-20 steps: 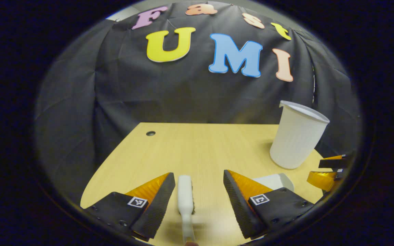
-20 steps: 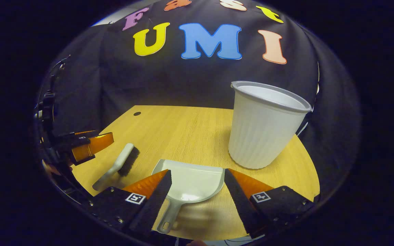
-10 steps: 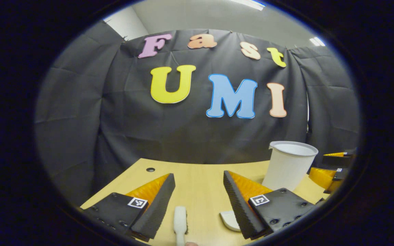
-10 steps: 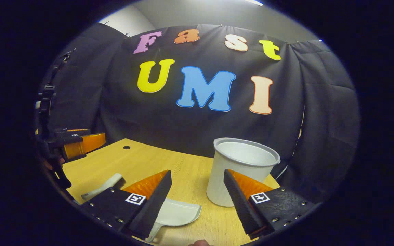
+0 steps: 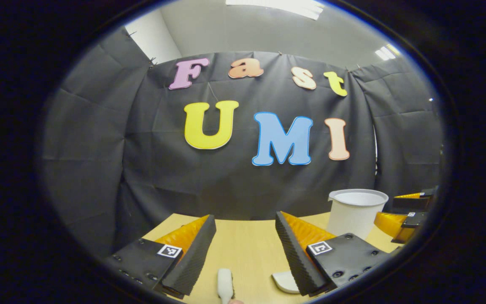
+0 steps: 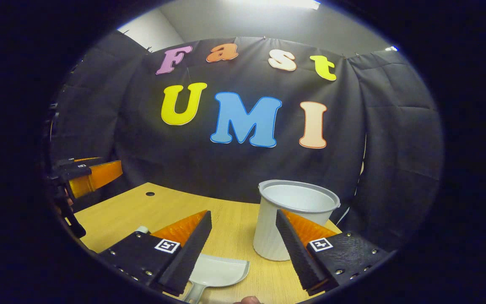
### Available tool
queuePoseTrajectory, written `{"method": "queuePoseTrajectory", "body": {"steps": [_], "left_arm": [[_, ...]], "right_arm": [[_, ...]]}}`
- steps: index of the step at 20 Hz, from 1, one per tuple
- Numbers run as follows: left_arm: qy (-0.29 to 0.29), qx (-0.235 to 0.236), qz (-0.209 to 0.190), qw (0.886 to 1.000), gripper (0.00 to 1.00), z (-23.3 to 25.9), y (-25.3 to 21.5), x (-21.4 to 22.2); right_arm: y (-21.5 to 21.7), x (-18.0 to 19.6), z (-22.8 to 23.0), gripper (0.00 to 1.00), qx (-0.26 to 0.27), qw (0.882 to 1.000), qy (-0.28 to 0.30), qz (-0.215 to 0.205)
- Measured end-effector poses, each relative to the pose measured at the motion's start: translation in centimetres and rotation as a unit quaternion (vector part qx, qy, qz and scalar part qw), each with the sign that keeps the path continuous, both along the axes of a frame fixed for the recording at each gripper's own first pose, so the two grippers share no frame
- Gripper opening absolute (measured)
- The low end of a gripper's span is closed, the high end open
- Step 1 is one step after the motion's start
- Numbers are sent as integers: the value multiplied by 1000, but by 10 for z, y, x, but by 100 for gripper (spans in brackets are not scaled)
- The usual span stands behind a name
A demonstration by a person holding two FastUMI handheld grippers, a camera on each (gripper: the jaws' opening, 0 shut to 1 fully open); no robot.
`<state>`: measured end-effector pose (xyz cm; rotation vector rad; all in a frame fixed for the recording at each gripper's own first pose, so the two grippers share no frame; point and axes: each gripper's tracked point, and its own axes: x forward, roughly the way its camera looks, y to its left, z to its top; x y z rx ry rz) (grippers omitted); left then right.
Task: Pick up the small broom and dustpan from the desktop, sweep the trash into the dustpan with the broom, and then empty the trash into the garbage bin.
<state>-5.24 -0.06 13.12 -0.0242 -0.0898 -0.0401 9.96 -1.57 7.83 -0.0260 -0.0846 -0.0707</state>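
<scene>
The wooden desktop [image 6: 234, 236] is the biggest thing before me, pale and grained, with a small round hole [image 6: 150, 194] near its far left corner in the right gripper view. On it stands the white ribbed garbage bin [image 6: 287, 223], upright toward the far right; in the left gripper view the same bin [image 5: 355, 211] sits off to the right.

The dustpan [image 6: 217, 272] lies flat on the desktop just in front of my right gripper [image 6: 243, 240], its scoop between and below the two fingers and its handle running toward me at the bottom edge. From the left gripper view I see just a pale corner of that dustpan [image 5: 285, 282] beside my right-hand finger. The small broom [image 5: 225, 283] lies on the desktop low between the fingers of my left gripper [image 5: 245, 245], its white back toward me and a strip of dark bristles along its right side.

Both my tongs stand wide apart and have hold of nothing; neither finger pair touches broom or pan. Each view catches the other gripper at its edge.

The sole markings I can see are small square black-and-white tags [image 6: 167, 245] on the finger mounts; no brand or readable writing on bin, broom or pan.
</scene>
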Motion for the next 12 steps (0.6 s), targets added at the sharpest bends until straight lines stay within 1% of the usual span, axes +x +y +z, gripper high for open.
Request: {"method": "queuePoseTrajectory", "body": {"steps": [2,3,4,5,6,7,8,9,12], "left_arm": [[-3,2,-3,1000,96,3,0,2],[-2,3,-4,1000,93,3,-2,1],[-3,3,-6,1000,93,2,-1,2],[-1,2,-9,1000,93,2,-2,3],[1,0,-9,1000,96,2,0,5],[3,-4,-12,1000,93,1,1,7],[6,-8,-11,1000,93,0,2,9],[8,-12,-12,1000,96,1,4,11],[6,-7,-14,1000,96,7,6,15]], "right_arm": [[-1,-5,6,96,0,1000,-3,-9],[0,-5,9,96,0,1000,-4,-13],[-2,-4,11,96,1,1000,-7,-16],[-2,-3,14,96,-1,1000,-9,-21],[-2,-3,16,96,-3,1000,-10,-25],[-3,-4,18,96,-4,1000,-12,-29],[-3,-7,19,96,-4,999,-13,-32],[-3,-9,20,95,-3,999,-14,-34],[-6,-14,25,96,-7,999,-16,-43]]}}
